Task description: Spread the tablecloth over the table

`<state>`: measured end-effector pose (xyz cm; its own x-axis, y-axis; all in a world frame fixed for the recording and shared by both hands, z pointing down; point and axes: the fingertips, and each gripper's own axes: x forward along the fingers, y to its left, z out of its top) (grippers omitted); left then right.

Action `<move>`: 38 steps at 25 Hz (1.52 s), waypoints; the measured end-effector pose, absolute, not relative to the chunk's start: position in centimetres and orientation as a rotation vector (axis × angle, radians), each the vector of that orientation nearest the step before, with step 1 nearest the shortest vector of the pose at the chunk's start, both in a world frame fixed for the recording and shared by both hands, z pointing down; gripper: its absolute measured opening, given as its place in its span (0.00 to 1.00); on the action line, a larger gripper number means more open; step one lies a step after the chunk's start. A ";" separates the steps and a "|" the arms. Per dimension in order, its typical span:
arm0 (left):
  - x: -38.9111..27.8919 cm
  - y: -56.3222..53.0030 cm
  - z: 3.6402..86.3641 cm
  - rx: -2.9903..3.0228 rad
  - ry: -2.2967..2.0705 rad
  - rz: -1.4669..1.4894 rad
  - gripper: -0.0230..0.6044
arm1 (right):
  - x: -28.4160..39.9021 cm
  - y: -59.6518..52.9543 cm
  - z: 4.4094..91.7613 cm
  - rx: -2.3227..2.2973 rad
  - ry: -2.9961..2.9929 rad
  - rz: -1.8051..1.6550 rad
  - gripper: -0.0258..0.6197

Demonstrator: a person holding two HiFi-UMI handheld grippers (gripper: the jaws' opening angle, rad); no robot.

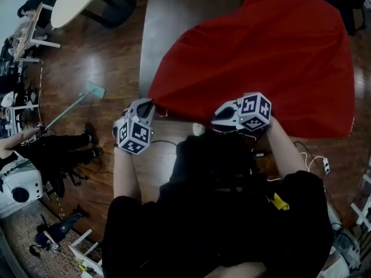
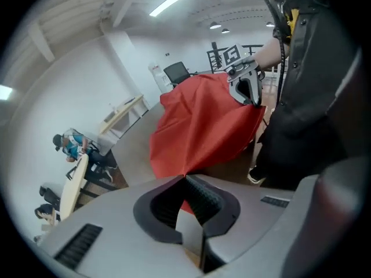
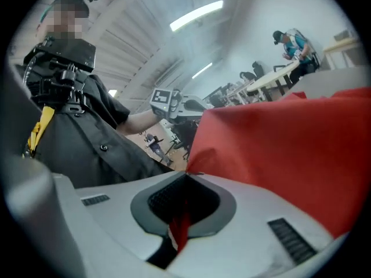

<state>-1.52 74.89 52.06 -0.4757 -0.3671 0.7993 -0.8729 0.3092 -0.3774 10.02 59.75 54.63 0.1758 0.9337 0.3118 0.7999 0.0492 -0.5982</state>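
In the head view, the red tablecloth [image 1: 261, 57] lay billowed over the right and far part of the surface [image 1: 165, 22], leaving a strip along the left edge bare. Its near hem ran between the two tools. The left hand-held gripper [image 1: 148, 105] sat at the hem's left corner, close to the surface's left edge, pointing away from the body and downward. The right hand-held gripper [image 1: 223, 119] sat further along the hem, its marker cube turned up, lying nearly level. Both bare forearms [image 1: 124, 172] reached forward from black sleeves, elbows tucked near the torso. A long-handled mop [image 1: 75, 106] lay on the wooden floor [image 1: 104, 57] off the left edge. The surface's near edge was probably hidden under the person's body.

In the left gripper view, the left hand-held gripper [image 2: 188, 184] had its jaws pressed together, pinching a red fold of the tablecloth [image 2: 203, 120], which fanned out from the pinch. The right hand-held gripper [image 2: 250, 94] showed beyond, at the cloth's other side.

In the right gripper view, the right hand-held gripper [image 3: 184, 184] was likewise clamped on the tablecloth [image 3: 290, 149], a red strip trailing back between the pads. The left hand-held gripper [image 3: 174, 106] appeared across the hem at the end of an outstretched forearm.
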 end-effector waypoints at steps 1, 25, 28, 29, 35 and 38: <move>-0.1 76.2 53.2 1.117 -1.951 1.055 0.04 | 10.9 60.7 55.3 -1.754 -1.623 0.273 0.05; 11.7 74.2 63.7 1.716 -1.716 0.703 0.09 | 20.0 57.3 68.8 -0.722 -1.870 -0.176 0.19; 11.3 74.9 63.4 1.688 -1.754 0.623 0.13 | 19.9 56.4 67.3 -0.700 -1.912 -0.162 0.19; 11.4 75.1 63.3 1.676 -1.762 0.579 0.15 | 19.5 56.1 66.6 -0.702 -1.930 -0.161 0.19; 12.3 74.6 61.9 1.669 -1.810 0.242 0.10 | 12.9 58.8 62.0 -0.807 -2.085 -0.138 0.19; 11.6 75.3 61.4 1.616 -1.901 0.236 0.10 | 9.5 61.4 60.6 -0.877 -2.137 -0.173 0.19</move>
<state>11.64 75.28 61.38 -0.0549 -0.8268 0.5598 -0.9387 0.2339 0.2534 9.49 61.40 60.56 -0.4379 0.5317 0.7249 0.6412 0.7499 -0.1627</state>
